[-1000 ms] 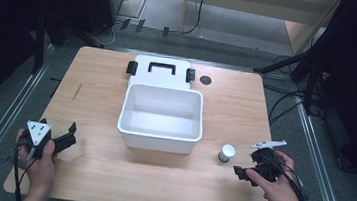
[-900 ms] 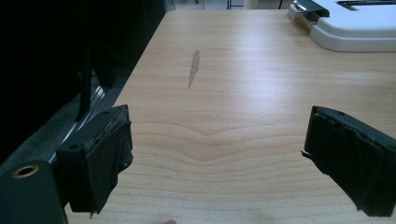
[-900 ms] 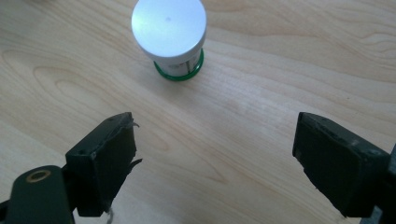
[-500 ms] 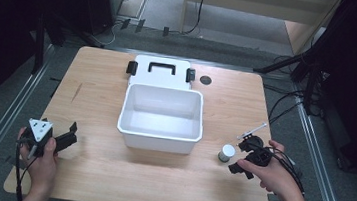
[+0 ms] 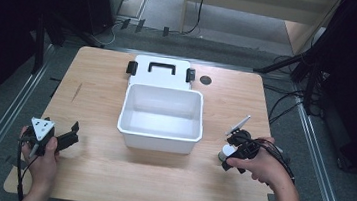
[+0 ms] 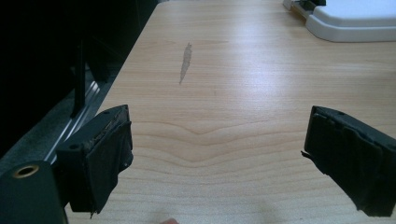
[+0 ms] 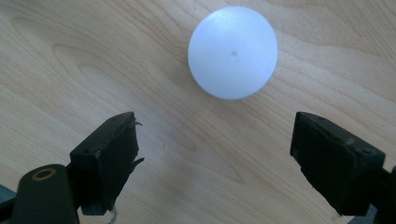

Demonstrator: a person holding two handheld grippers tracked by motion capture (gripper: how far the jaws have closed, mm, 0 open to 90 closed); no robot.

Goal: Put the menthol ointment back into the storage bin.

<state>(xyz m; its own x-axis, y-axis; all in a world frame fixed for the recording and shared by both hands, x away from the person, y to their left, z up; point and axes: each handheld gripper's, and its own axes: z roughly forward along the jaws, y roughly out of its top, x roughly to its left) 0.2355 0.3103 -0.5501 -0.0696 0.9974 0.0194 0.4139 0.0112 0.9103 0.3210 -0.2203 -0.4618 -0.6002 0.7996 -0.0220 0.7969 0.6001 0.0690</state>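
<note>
Right gripper (image 7: 212, 154) spread wide above small white round-capped container (image 7: 232, 52), standing on pale wooden table (image 5: 95, 107) right of white plastic bin (image 5: 161, 113). Best centred, lowered straight, closed gently. Left gripper (image 6: 215, 158) wide, idle.

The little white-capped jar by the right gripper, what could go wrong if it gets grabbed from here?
1. The right gripper is open above the jar, but the jar sits ahead of the jaws, not between them. Closing now would likely miss it or clip its edge.
2. The jar is small and stands free on the bare table, so a nudge from one jaw might tip or roll it.
3. The white bin is close by; a swing toward it could bump its rim.
</note>
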